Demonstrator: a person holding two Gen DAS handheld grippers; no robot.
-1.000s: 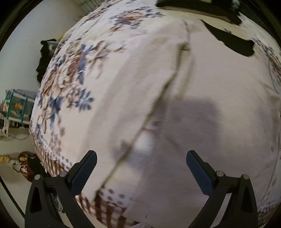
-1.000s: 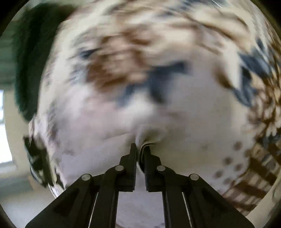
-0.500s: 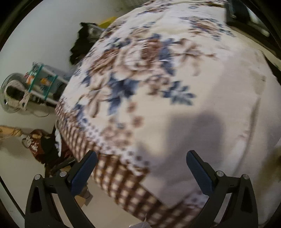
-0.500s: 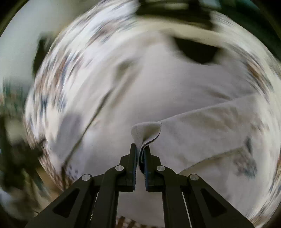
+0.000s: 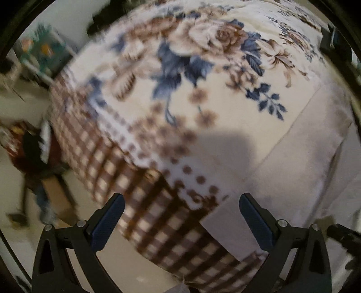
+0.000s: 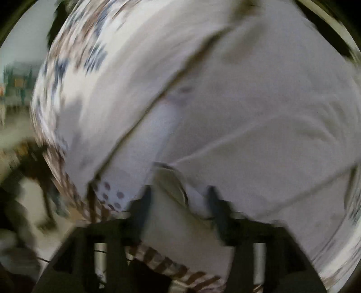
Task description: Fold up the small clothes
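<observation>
A cream floral blanket [image 5: 203,74] with brown roses, blue leaves and a brown checked border covers the bed, its border edge hanging down toward the pale floor [image 5: 20,236]. Beyond the bed's left side stands a blurred green rack [image 5: 45,51] against the white wall [image 5: 67,13], and lower down on the floor lies a dark reddish heap [image 5: 29,148], too smeared to identify.

Right gripper [image 6: 178,202] now parted, releasing pale garment [image 6: 259,112] corner onto floral blanket [image 5: 203,101]; left gripper [image 5: 180,216] swung toward blanket's checked border.
</observation>
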